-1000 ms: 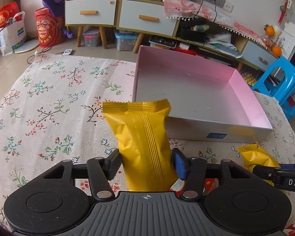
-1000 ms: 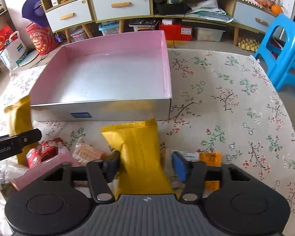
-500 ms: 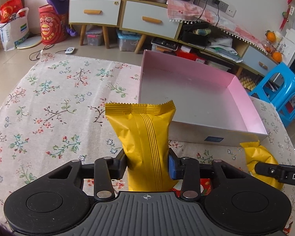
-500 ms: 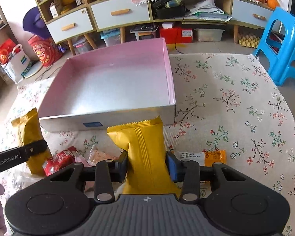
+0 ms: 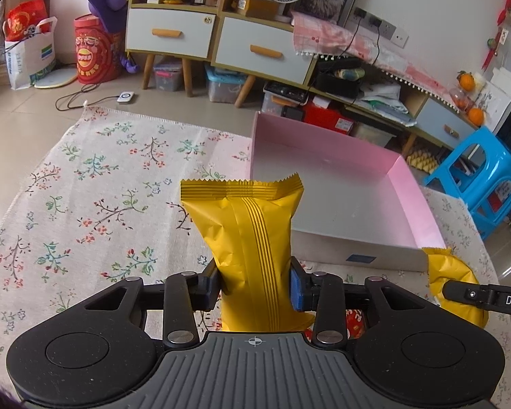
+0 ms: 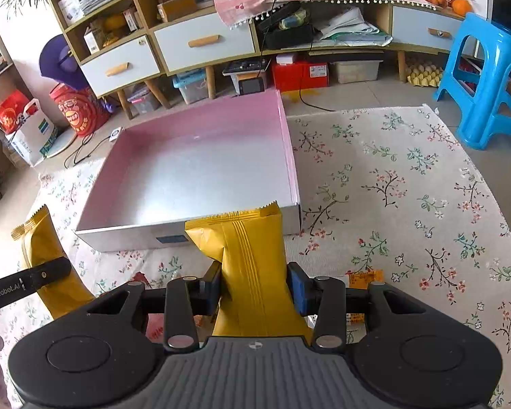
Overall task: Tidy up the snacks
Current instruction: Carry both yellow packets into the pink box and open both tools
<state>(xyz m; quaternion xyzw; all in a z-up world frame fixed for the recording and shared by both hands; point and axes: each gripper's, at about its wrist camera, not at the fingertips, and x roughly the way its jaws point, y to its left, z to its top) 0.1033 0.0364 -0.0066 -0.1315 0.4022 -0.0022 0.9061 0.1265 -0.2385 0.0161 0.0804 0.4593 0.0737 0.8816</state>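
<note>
- Snack packs in both my grippers right now. My left gripper (image 5: 255, 288) is clamped on a yellow snack pack (image 5: 247, 235), pads squeezing its lower half, crimped top sticking up. Those jaws have just been closing in on it.
- My right gripper (image 6: 253, 286) is squeezed tight on a second yellow pack (image 6: 248, 255), same deal, pinched low with the serrated end up.
- Both packs are off the floral tablecloth (image 5: 85, 204), hanging in front of the near edge of the pink box (image 6: 201, 167), which sits toward the far side of the cloth with nothing in it.
- From the left camera I can see the right-hand pack (image 5: 454, 283) off by the box's near right corner; from the right camera the left-hand one (image 6: 47, 266) is out past the near left corner.
- More snacks are lying on the cloth at its near edge under my jaws: an orange packet (image 6: 364, 277) and some red wrappers (image 5: 354, 318), mostly hidden, can't really tell what they are.
</note>
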